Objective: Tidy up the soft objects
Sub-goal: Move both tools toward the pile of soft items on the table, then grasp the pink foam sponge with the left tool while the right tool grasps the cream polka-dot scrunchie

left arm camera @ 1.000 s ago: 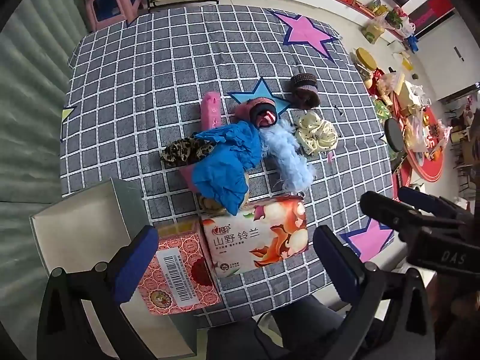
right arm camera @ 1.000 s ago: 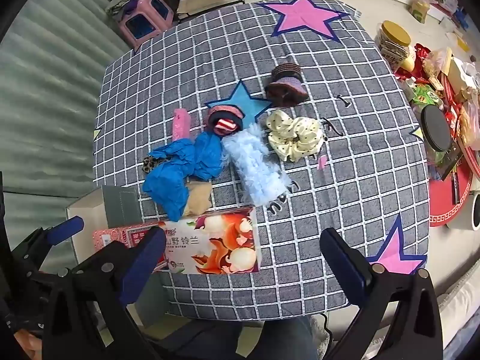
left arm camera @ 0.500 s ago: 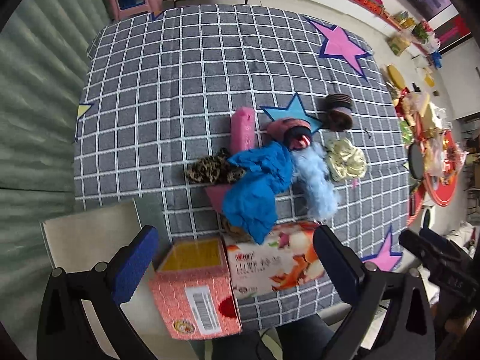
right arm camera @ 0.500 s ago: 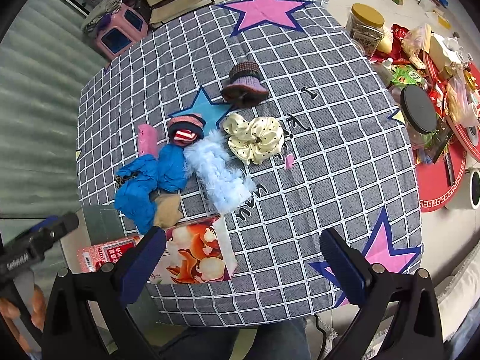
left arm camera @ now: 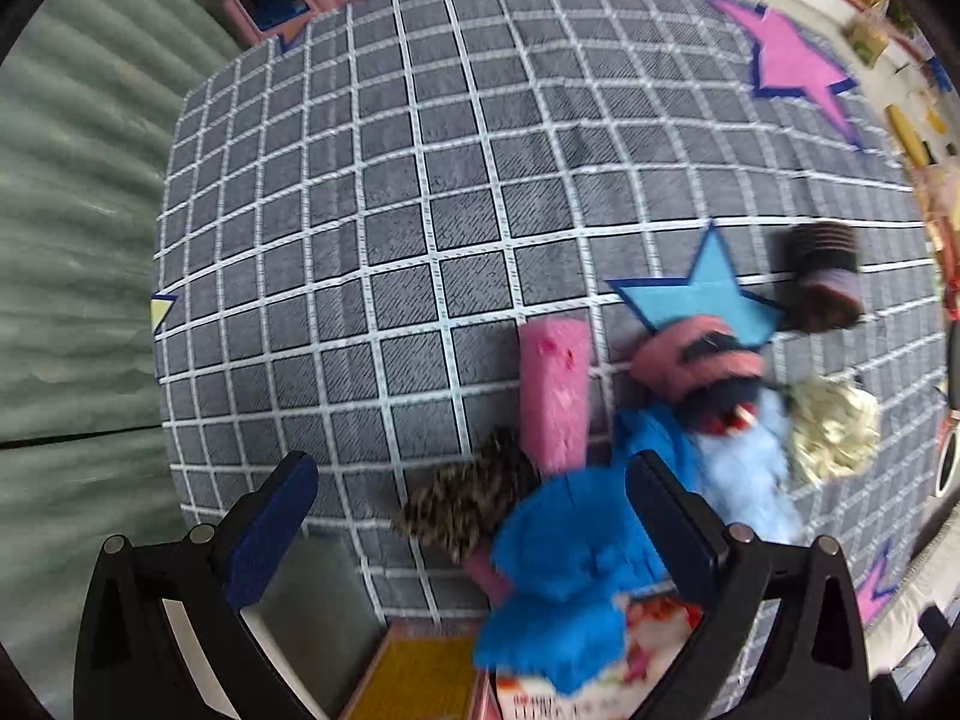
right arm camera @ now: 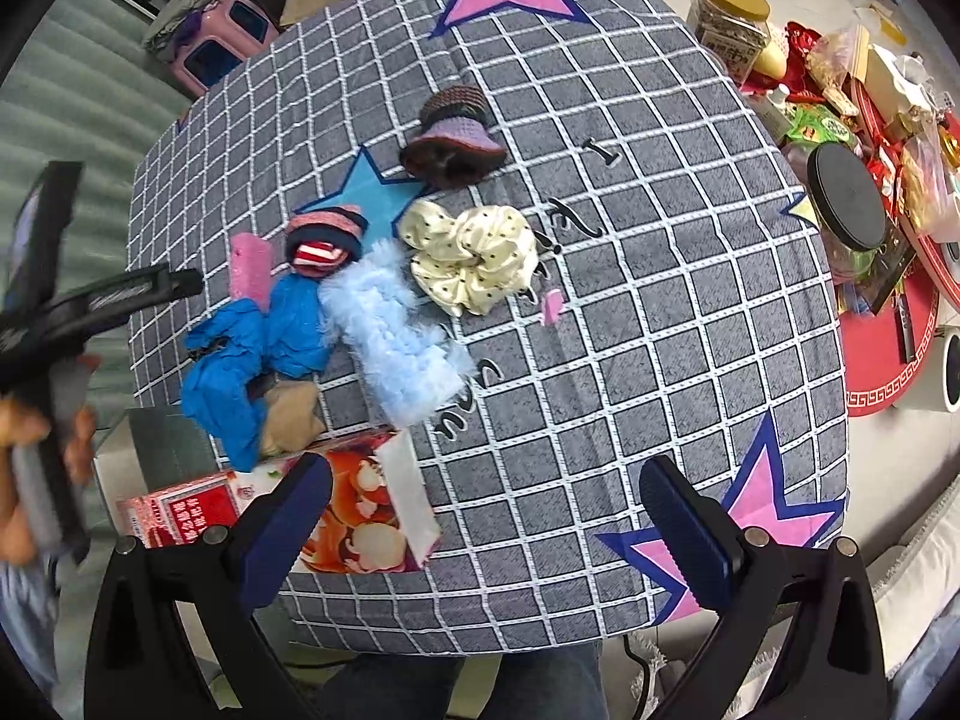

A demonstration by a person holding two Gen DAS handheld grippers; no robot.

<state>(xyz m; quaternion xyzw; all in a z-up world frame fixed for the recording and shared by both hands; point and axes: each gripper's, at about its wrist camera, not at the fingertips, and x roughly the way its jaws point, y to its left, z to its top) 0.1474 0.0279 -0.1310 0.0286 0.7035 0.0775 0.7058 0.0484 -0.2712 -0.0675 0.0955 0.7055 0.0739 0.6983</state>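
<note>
Both tongs, left (left arm camera: 468, 498) and right (right arm camera: 480, 498), were wide apart, holding nothing. Bare cloth (left arm camera: 420, 180) lay beyond the left; socks (left arm camera: 564, 552) and boxes (right arm camera: 360, 504) crowded close.

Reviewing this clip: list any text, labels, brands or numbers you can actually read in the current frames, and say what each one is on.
None is legible.
Tissue box: printing on its side, too blurred and small to read.
Red box: white characters on the label, too small to read.
Left gripper: its body, seen from the right wrist view, bears lettering blurred by motion.
Clear jar: label print, too small.
</note>
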